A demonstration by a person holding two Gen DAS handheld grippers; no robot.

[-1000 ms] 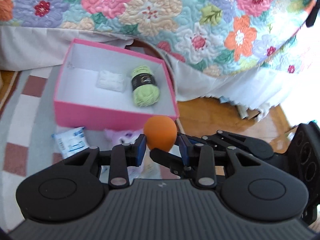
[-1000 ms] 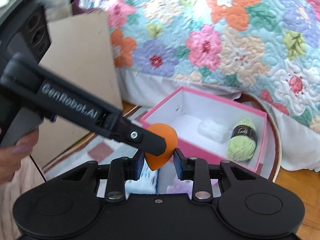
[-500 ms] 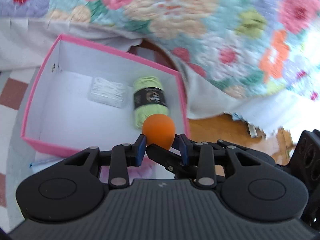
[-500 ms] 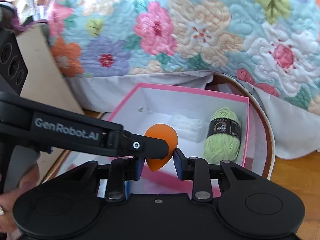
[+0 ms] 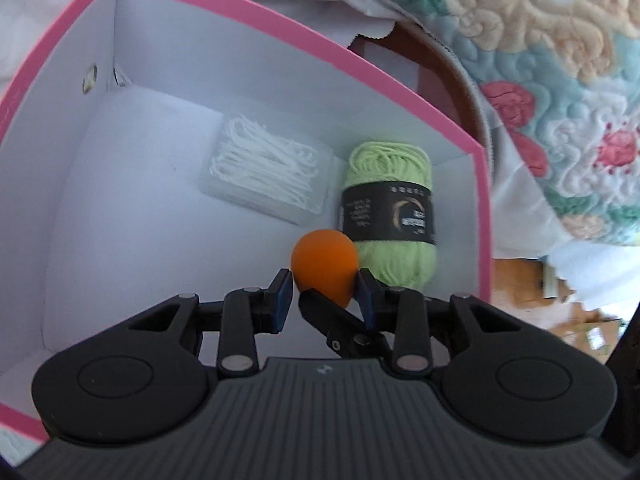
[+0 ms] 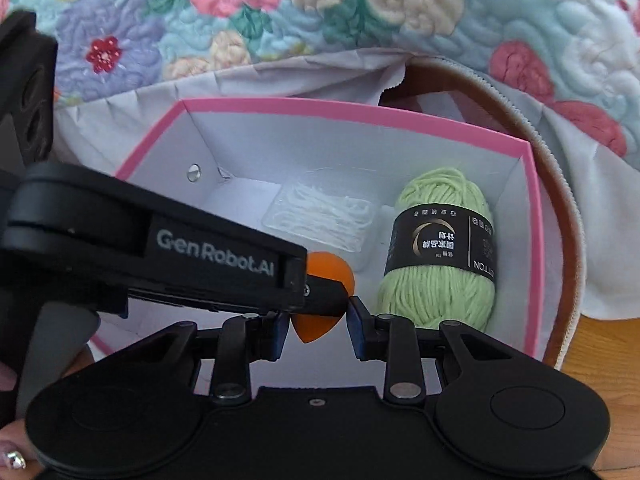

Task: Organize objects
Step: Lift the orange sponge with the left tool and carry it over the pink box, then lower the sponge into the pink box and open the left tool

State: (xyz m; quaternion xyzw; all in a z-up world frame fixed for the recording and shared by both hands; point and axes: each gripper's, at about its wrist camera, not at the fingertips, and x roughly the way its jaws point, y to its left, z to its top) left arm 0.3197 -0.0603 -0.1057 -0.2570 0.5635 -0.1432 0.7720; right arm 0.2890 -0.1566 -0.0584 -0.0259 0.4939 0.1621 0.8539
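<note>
Below my fingers the pink box (image 5: 288, 26) has bare white floor along its near wall and left side. Its far right corner is blocked by the green yarn (image 5: 390, 216), with the clear case of white picks (image 5: 266, 170) beside it. The quilt (image 6: 360, 12) overhangs beyond.

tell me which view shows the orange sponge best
The left wrist view: the orange sponge shows nearly whole between the left gripper pads. In the right wrist view, that gripper's finger crosses it, leaving only its top and pointed tip.
</note>
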